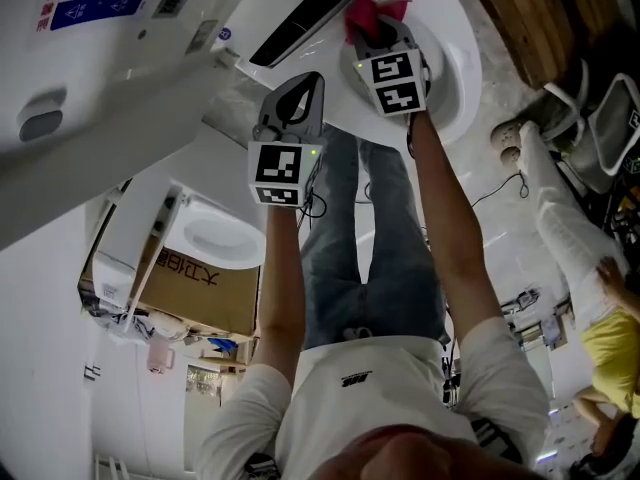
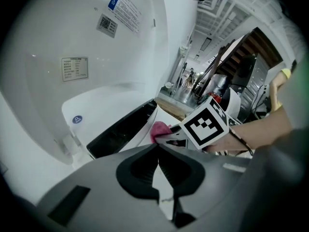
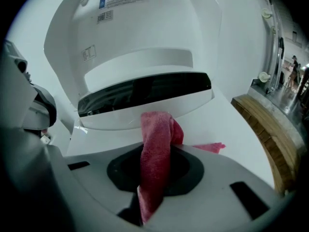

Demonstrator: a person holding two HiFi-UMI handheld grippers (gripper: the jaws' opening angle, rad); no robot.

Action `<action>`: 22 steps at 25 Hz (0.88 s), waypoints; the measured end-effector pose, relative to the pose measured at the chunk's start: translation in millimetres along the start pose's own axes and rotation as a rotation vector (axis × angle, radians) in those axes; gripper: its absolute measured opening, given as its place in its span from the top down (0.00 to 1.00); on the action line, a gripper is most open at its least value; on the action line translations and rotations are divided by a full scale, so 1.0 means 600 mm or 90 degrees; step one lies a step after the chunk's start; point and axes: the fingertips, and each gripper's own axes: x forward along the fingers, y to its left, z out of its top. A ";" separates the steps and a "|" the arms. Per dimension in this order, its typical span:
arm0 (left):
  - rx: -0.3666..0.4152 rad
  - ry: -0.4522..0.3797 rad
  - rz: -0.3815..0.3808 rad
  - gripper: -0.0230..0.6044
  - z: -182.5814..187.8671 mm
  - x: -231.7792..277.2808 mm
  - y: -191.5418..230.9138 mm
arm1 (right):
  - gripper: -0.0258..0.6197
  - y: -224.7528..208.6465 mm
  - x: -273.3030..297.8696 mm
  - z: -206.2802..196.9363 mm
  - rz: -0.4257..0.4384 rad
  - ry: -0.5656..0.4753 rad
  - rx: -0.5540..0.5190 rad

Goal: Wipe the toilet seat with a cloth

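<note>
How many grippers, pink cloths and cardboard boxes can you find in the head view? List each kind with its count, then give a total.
Grippers: 2, the left gripper and the right gripper
Pink cloth: 1
Cardboard box: 1
Total: 4

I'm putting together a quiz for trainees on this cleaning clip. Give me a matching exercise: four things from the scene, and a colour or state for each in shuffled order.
Things:
1. cloth
2. left gripper
3. right gripper
4. toilet lid

Colour or state:
A. raised, standing open
B. jaws together, holding nothing
C. pink
D. jaws clamped on fabric

Pairs: 1-C, 2-B, 3-D, 4-A
</note>
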 end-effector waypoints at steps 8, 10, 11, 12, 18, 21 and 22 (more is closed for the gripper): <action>-0.021 0.004 0.023 0.95 -0.038 -0.035 0.001 | 0.88 0.083 -0.003 -0.029 0.072 0.026 -0.041; -0.023 0.007 0.027 0.95 -0.049 -0.044 -0.002 | 0.88 0.105 -0.008 -0.037 0.094 0.037 -0.066; -0.024 0.007 0.029 0.95 -0.054 -0.048 -0.003 | 0.88 0.116 -0.010 -0.040 0.103 0.043 -0.081; -0.026 0.006 0.031 0.95 -0.058 -0.052 -0.004 | 0.88 0.126 -0.013 -0.043 0.110 0.047 -0.093; -0.035 0.004 0.048 0.95 -0.082 -0.076 -0.005 | 0.88 0.173 -0.023 -0.062 0.145 0.051 -0.120; -0.036 0.002 0.055 0.95 -0.093 -0.088 -0.008 | 0.88 0.191 -0.032 -0.073 0.161 0.053 -0.126; -0.036 0.002 0.057 0.95 -0.096 -0.092 -0.010 | 0.88 0.196 -0.035 -0.076 0.165 0.054 -0.129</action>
